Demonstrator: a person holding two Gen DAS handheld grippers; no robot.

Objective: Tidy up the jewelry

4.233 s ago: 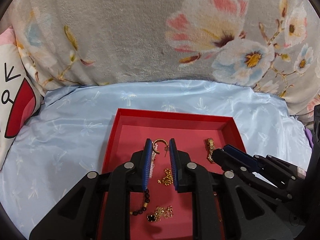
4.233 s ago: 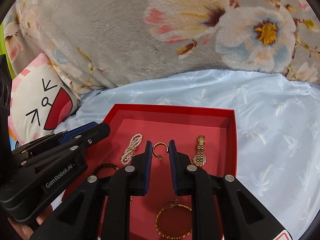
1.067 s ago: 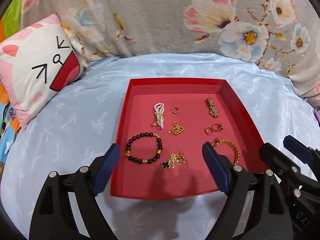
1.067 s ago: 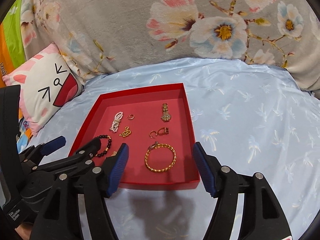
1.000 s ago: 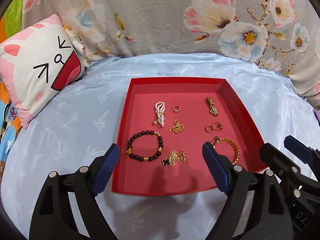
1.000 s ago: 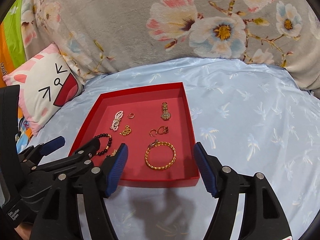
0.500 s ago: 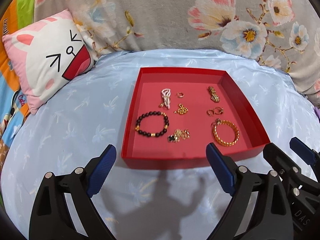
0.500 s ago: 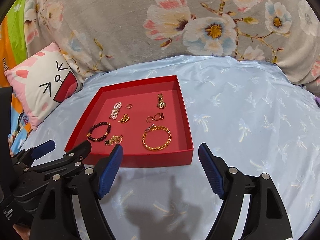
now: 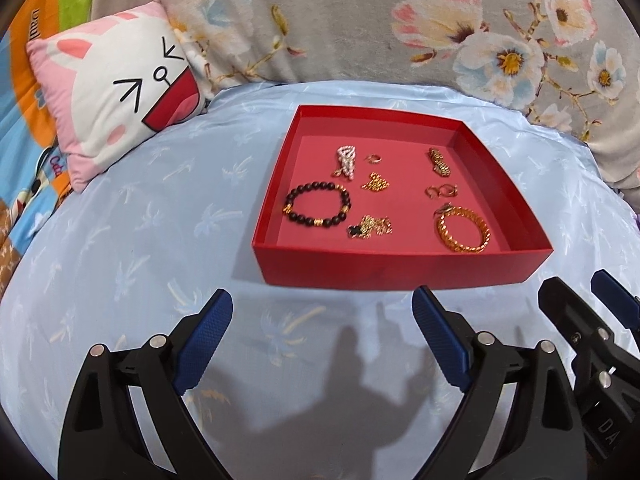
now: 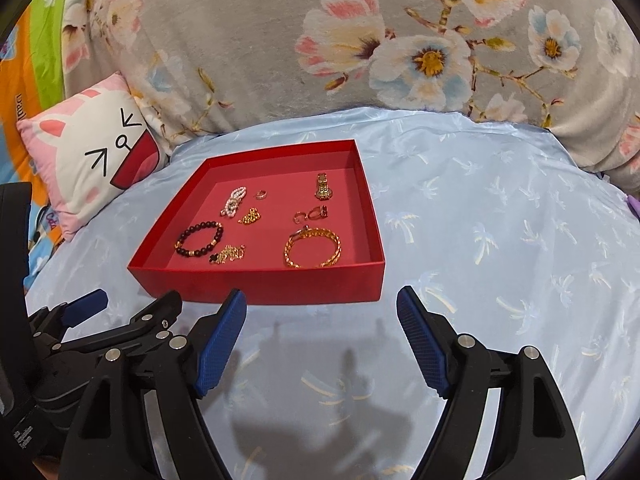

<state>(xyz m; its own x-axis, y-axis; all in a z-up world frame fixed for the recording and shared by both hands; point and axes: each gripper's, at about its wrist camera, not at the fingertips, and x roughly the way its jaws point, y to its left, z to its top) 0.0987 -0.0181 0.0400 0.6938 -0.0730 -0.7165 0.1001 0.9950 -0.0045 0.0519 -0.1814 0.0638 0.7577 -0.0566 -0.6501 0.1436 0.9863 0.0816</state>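
Jewelry: eight spaced pieces inside the red tray [image 9: 400, 276]: black bead bracelet [image 9: 317, 204] near left, gold chain bracelet [image 9: 463, 229] near right, pearl piece [image 9: 346, 159] far left, perhaps a small watch [image 9: 439, 161] far right.
Tray: shallow, matte, square, on glossy pale-blue sheet [image 9: 160, 240].
Room: bare sheet all around.
Left gripper [image 9: 322, 338]: jaws wide, having just opened, empty.
Right gripper [image 10: 322, 332]: same.

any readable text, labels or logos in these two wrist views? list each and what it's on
"DA", cut off by the frame edge: on the right gripper body.
White lettering on the orange bedding: too distorted to read.
White print on the left gripper body: too small.
Nothing on the red tray.
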